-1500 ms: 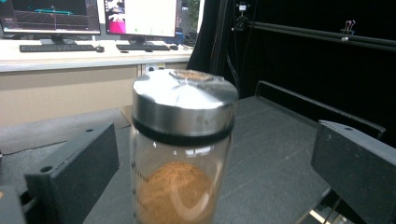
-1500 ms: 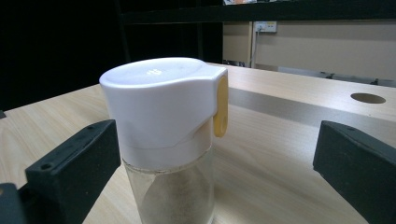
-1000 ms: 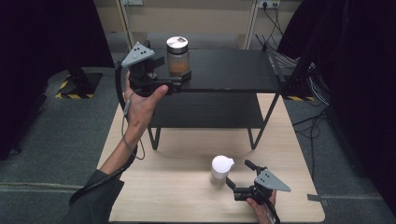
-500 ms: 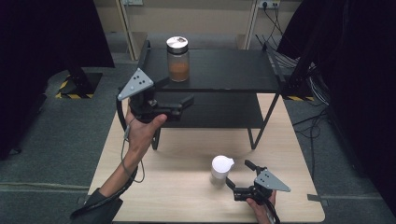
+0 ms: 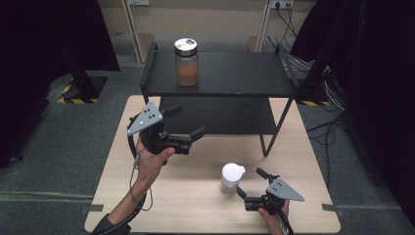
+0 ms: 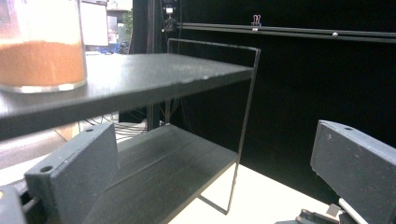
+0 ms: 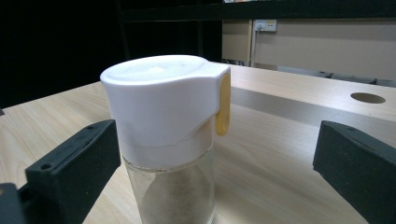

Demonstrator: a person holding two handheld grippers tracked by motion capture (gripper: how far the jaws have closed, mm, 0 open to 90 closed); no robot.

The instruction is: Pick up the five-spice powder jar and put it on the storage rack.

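A glass jar of orange-brown powder (image 5: 186,61) with a metal lid stands on the top shelf of a black two-shelf rack (image 5: 244,88). My left gripper (image 5: 188,121) hangs open over the table in front of the rack's lower shelf, holding nothing. In the left gripper view the jar's base (image 6: 42,51) sits up at the left on the top shelf (image 6: 154,74), above my open left gripper (image 6: 210,158). A white-capped shaker jar (image 5: 232,177) stands on the table near the front. My right gripper (image 5: 249,182) is open around it; the shaker jar (image 7: 163,121) stands between the jaws, untouched.
The wooden table (image 5: 186,205) carries the rack at its far half. The rack's lower shelf (image 6: 159,182) is bare. A round hole (image 7: 368,98) marks the tabletop beyond the shaker. Dark curtains and cables surround the table.
My left gripper has drawn back from the powder jar on the top shelf, coming down and toward the person. The jar stays on the shelf. The right gripper has not moved.
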